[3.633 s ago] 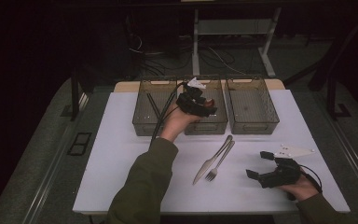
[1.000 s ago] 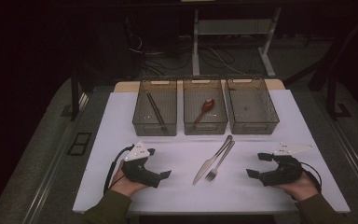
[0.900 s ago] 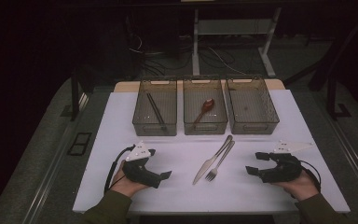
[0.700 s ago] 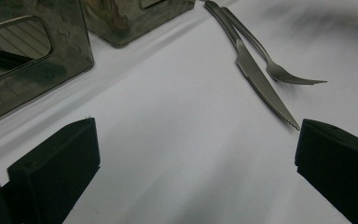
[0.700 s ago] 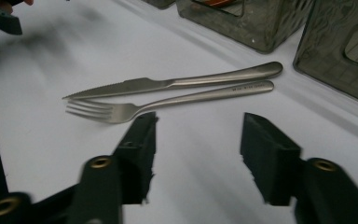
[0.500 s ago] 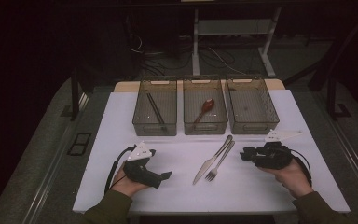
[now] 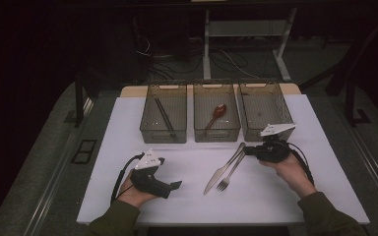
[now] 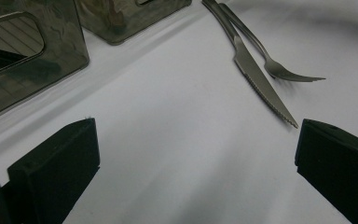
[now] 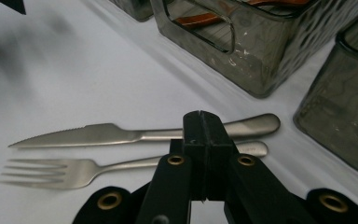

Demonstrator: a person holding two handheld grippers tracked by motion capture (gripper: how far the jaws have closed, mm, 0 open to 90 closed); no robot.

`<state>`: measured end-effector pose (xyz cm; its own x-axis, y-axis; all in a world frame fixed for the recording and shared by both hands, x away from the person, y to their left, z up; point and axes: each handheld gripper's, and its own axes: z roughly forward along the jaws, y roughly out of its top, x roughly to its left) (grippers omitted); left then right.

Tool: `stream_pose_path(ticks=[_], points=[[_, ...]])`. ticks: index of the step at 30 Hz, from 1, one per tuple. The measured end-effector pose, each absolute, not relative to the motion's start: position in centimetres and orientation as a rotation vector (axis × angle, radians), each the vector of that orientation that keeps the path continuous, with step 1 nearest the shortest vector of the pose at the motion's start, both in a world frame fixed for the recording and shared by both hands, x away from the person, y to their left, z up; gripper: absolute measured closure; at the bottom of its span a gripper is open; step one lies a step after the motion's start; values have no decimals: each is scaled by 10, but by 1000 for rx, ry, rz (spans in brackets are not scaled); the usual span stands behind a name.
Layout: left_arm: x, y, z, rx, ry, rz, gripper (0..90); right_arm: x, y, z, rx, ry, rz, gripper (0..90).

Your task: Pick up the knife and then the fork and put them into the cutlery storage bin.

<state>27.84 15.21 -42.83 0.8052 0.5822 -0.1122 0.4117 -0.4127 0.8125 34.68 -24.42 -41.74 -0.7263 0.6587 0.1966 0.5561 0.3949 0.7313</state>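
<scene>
- Two pieces of cutlery left loose: a knife and a fork, side by side and touching on the white surface, just in front of the bins.
- Right tool: jaws have just been closing and now stand pressed together, nothing seen between them; the tips sit over the fork handle, near the handle ends of both pieces, as the right gripper view shows.
- Left tool: jaws wide apart and holding nothing, resting low at the near left, well apart from the cutlery.
- Three clear bins in a row at the far edge: left bin holds dark chopsticks; middle bin holds a reddish-brown spoon; right bin looks to hold nothing.
- Progress, by judgement: sorting about half done; chopsticks and spoon are binned, knife and fork still to be lifted and placed.
</scene>
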Motion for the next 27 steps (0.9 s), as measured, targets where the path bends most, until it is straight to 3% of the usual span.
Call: stream_pose_path(ticks=[27], points=[[278,150,-429,2079,723,220,0,355,-216,-445,1033,2601,1061,900]])
